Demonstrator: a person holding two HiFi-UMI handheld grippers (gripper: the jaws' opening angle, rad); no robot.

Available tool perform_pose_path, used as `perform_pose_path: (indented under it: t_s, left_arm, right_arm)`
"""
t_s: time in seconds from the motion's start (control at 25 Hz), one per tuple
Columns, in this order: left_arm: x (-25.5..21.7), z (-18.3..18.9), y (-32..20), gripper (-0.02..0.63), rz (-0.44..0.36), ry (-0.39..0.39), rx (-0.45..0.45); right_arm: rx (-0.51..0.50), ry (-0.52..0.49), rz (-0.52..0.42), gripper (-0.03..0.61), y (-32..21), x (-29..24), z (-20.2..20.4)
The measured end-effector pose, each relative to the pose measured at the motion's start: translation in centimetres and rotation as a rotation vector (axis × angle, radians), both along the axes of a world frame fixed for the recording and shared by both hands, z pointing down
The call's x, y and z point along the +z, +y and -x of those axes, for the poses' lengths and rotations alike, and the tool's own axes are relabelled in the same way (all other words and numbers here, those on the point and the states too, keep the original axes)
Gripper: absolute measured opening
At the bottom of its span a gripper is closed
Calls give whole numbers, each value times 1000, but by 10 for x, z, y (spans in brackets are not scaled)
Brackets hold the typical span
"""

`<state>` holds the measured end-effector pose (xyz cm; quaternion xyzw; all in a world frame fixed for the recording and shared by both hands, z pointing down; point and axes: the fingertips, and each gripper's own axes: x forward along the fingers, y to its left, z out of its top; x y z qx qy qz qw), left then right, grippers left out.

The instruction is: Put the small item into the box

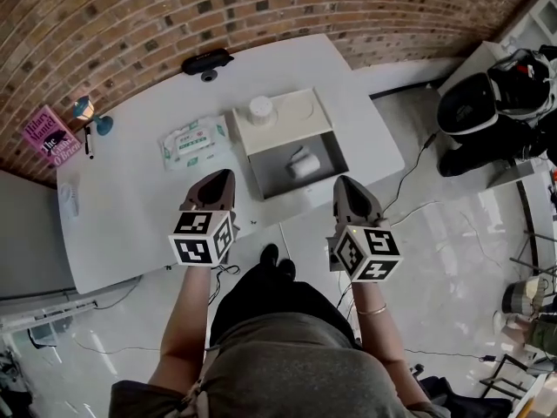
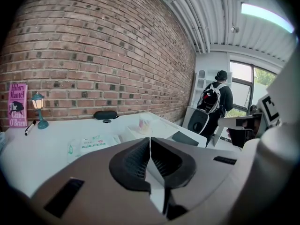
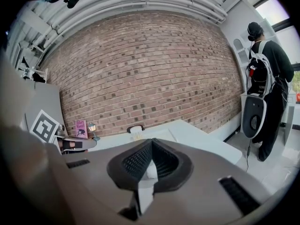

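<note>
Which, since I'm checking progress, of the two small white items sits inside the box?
The white item lying in the grey box; the round tub stands outside it, on the white lid.

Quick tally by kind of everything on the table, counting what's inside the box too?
Open box: 1
White item inside it: 1
Swab jar: 1
Wipes pack: 1
Black case: 1
Small dark round thing: 1
Book: 1
Lamp: 1
Pen: 1
Unclear white thing: 1
Total: 10
</note>
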<state>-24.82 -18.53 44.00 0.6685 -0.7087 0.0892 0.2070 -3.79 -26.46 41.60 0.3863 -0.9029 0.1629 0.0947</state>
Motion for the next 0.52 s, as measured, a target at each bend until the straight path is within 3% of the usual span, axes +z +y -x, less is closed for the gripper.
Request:
perform_pose_path:
  t_s: [0.52]
  left_arm:
    - [7,-2,-4,26,28,-1,8]
  right_arm:
    - [6,7,7,2,-3,4,0]
